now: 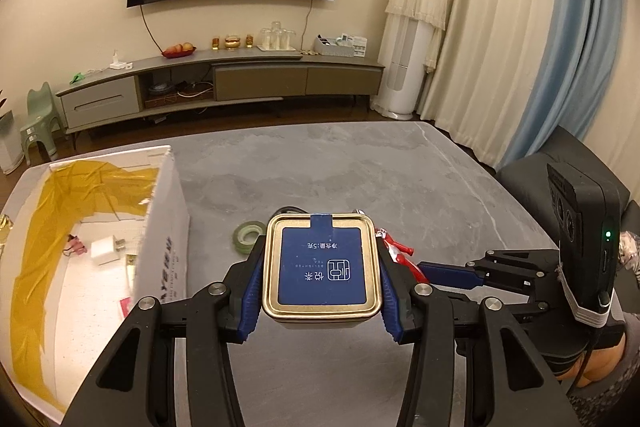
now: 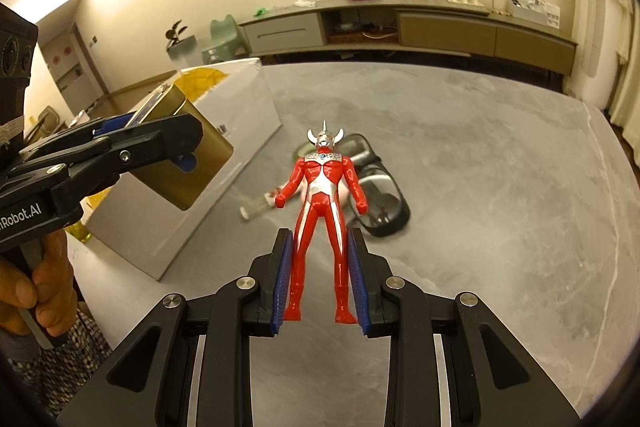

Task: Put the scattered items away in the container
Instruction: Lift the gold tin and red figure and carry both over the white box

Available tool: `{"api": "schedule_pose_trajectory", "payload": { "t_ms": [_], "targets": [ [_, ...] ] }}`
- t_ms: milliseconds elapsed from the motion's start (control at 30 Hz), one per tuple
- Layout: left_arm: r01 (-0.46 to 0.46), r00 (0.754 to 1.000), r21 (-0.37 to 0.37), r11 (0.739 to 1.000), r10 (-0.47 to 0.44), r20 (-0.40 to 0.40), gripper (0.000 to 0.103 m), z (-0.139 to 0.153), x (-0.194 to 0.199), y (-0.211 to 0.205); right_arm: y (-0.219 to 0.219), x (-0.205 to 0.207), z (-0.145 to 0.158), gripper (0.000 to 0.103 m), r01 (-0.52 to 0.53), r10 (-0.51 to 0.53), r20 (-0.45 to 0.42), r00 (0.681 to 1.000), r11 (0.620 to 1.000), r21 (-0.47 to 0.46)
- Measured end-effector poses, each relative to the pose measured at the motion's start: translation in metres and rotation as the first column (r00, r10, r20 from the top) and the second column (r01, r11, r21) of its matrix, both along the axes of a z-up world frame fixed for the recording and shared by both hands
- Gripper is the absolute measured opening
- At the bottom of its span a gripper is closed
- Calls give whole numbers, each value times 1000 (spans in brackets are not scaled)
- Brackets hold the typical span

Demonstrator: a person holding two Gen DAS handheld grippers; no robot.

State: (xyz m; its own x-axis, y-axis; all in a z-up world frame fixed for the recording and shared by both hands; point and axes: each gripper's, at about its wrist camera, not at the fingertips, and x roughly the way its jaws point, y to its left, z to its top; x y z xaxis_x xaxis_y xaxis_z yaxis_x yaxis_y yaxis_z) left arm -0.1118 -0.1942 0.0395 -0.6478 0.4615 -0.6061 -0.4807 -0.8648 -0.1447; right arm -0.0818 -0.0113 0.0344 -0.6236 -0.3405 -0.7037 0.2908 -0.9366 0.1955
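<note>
The grey table [image 1: 360, 167] runs wide in front of you, and the white box [image 1: 160, 227] sits at its left side, open at the top and lined with yellow film. That box is your container, and it is already partly filled: a white charger [image 1: 106, 251], a small pink thing and a few flat pieces lie on its floor, so some of the tidying looks done.

Your left gripper [image 1: 322, 263] is pinching the tin [image 1: 322, 267] by its two sides, lid up, blue label showing. In the right wrist view the tin [image 2: 196, 155] hangs clear of the table, just right of the box wall and not yet over the opening. It needs to travel left before you let go.

Your right gripper [image 2: 320, 263] is clamped on the figure [image 2: 320, 211] at the legs, holding the red and silver toy head away from you, off the table.

What is left on the table, as far as you can see: a dark pouch [image 2: 384, 195] beyond the figure, a pale item beside it too blurred to name, and a green tape roll [image 1: 250, 235] near the box's right wall. So I judge you about midway: two items in hand, at least three more to collect.
</note>
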Motion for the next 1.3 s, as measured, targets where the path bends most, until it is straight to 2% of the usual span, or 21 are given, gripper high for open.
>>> {"api": "schedule_pose_trajectory", "payload": {
  "t_ms": [733,1300],
  "targets": [
    [-106,992,52,993,109,-56,50,25,10,-73,-75,3,36,29,-110,109,-106,988,994,0],
    [-193,977,111,975,201,-69,50,34,10,-136,-123,13,54,29,-170,164,-151,975,985,-25]
  ]
}}
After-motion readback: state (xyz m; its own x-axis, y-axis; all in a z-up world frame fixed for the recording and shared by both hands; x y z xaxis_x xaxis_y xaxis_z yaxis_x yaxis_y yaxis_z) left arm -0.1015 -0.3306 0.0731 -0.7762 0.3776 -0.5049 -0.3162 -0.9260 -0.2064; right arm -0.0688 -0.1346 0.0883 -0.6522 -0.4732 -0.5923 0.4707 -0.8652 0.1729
